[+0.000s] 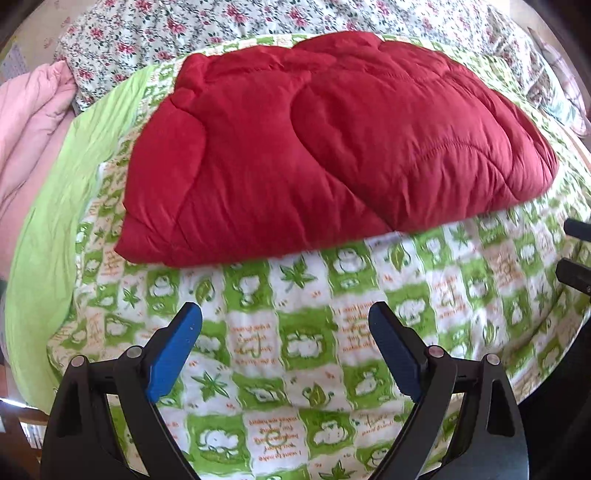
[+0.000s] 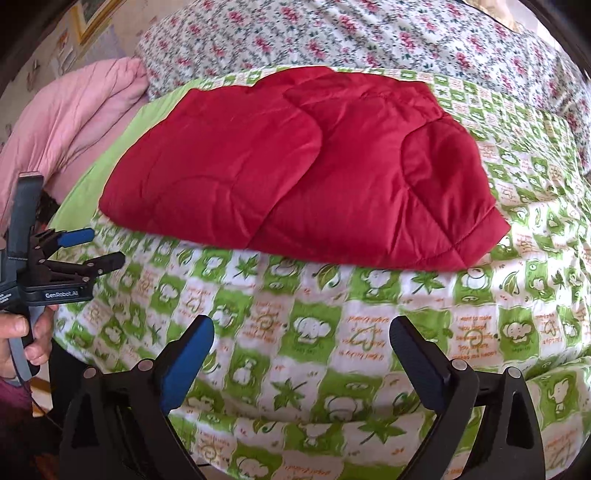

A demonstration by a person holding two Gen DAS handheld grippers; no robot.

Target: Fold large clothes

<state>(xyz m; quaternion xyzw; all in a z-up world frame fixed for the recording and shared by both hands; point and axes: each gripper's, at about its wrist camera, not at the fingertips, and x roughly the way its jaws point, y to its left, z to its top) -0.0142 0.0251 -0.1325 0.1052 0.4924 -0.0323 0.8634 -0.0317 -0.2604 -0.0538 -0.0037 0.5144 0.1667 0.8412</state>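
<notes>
- The green and white printed blanket (image 1: 295, 354) covers the bed and fills the lower half of both wrist views; its near part is bare, with open room in front of both grippers.
- A floral quilt (image 2: 369, 33) lies behind it, at the far side of the bed.
- The red padded jacket (image 1: 332, 147) lies folded on the blanket, flat and puffy, with one layer over another. Its near edge runs across the view, well apart from all fingers.
- A pink folded cover (image 2: 70, 114) is at the left, beside a plain green strip of the blanket.
- The left gripper (image 1: 284, 347) has its jaws wide apart and holds nothing — only the blanket shows between the blue pads (image 1: 173, 354).
- The right gripper (image 2: 301, 362) is also spread wide and empty, above the blanket, not touching the jacket.
- In the right wrist view a hand (image 2: 22, 339) holds the handle of the left gripper at the left edge.
</notes>
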